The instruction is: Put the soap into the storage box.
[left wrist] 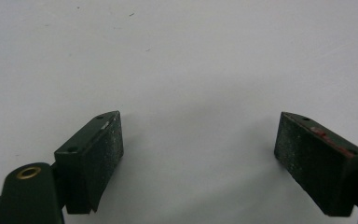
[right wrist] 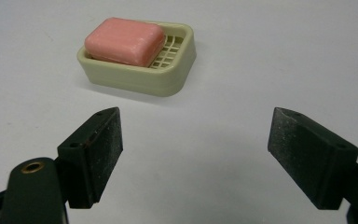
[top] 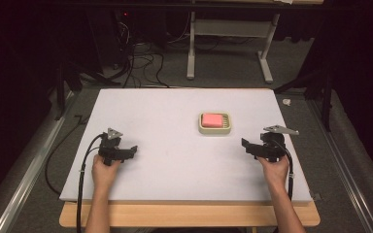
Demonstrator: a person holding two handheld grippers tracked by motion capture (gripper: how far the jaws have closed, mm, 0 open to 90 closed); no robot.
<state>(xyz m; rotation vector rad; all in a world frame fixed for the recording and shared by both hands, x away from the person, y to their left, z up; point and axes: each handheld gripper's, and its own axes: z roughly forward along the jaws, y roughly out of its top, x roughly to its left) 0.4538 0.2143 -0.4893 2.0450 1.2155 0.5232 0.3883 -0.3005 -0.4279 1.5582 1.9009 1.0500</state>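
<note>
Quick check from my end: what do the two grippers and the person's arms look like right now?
Both are black handheld tools. The left gripper and right gripper each carry a grey three-cornered plate on top and trail a black cable. In the gripper views the jaws are blocky dark wedges with rough pads and small screw holes; a brass-ringed hole sits low on the left. Forearms are bare, no sleeves.

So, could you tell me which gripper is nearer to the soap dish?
The right gripper is nearer, just off the soap dish toward the person's right. The left gripper sits farther away on the opposite side.
</note>
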